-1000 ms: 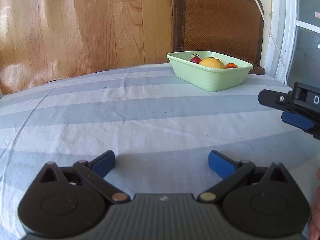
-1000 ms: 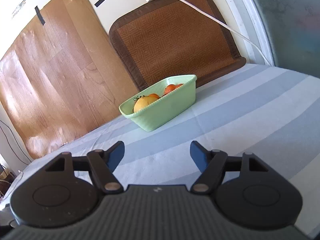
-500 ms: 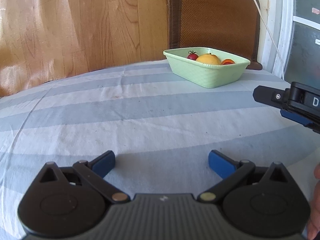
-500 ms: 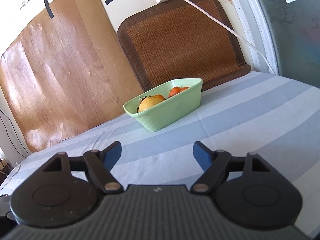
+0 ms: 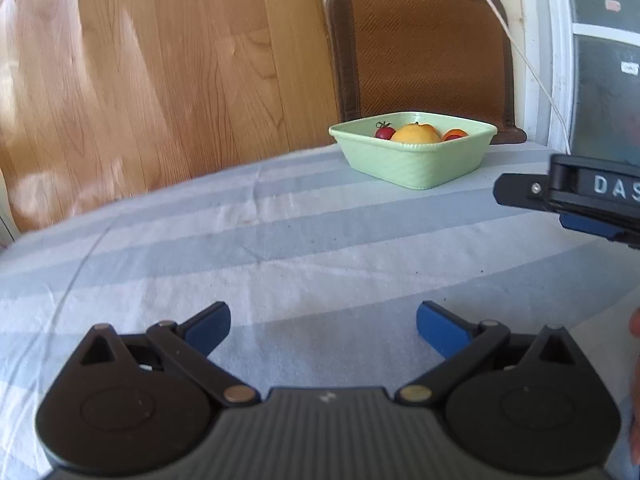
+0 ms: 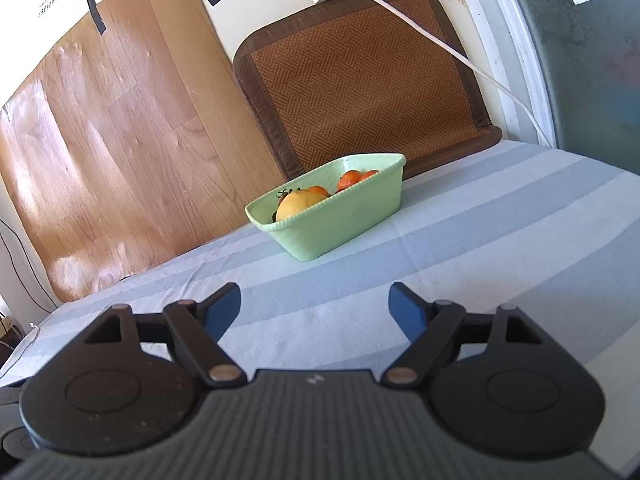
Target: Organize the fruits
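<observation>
Hovering over the striped cloth [image 6: 500, 232], our right gripper [image 6: 316, 312] has just been spreading, nothing between; our left gripper [image 5: 323, 330] gapes too. Smooth round fruits [image 6: 300, 207] fill the ribbed green dish [image 6: 340, 224] ahead.

Both wrist views look low across the table [image 5: 280, 240] – sharing the distant bowl [image 6: 340, 228]

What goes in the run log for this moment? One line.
left gripper: open, empty | right gripper: jaws just opened, empty | fruits in green dish

left tongs [image 5: 323, 326]: agape, empty | right tongs [image 6: 315, 307]: just widened, empty
</observation>
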Action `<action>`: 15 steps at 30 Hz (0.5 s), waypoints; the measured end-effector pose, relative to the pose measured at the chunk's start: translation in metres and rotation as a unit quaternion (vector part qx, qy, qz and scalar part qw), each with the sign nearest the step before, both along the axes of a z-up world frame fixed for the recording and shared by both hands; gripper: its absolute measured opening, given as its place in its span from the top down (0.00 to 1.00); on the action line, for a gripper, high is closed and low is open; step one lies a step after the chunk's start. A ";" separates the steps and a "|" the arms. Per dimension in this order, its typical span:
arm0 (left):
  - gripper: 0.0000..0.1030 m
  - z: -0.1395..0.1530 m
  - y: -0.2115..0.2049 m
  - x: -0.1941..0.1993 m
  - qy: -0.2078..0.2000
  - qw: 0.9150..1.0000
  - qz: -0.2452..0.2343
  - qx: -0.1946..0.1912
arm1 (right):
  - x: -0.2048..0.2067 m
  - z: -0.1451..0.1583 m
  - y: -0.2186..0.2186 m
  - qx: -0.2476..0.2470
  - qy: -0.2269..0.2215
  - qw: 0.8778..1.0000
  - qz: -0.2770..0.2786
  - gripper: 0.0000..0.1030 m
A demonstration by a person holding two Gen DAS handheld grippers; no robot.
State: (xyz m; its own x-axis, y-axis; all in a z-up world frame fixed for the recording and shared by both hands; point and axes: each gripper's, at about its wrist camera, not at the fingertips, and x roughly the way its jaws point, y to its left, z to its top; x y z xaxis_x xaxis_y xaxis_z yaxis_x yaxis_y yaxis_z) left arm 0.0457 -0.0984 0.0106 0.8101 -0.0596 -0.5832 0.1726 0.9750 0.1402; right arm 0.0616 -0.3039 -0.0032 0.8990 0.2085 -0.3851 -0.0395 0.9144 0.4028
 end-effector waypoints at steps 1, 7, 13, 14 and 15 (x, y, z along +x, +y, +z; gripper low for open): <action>0.00 0.000 -0.001 -0.001 -0.004 1.000 -0.001 0.006 | 0.000 0.000 0.000 0.000 0.000 1.000 0.000 0.19; 0.00 0.000 0.000 0.001 -0.001 1.000 0.000 0.005 | 0.000 0.000 0.001 0.000 0.001 1.000 0.001 0.19; 0.00 -0.001 0.002 0.001 0.002 1.000 0.008 0.003 | 0.000 0.000 0.001 -0.004 -0.001 1.000 0.002 0.19; 0.00 -0.001 0.002 0.001 0.002 1.000 0.009 0.003 | 0.000 0.000 0.002 -0.004 -0.002 1.000 0.002 0.19; 0.00 -0.001 0.002 0.001 0.001 1.000 0.010 0.002 | 0.000 0.000 0.001 -0.005 -0.003 1.000 0.003 0.19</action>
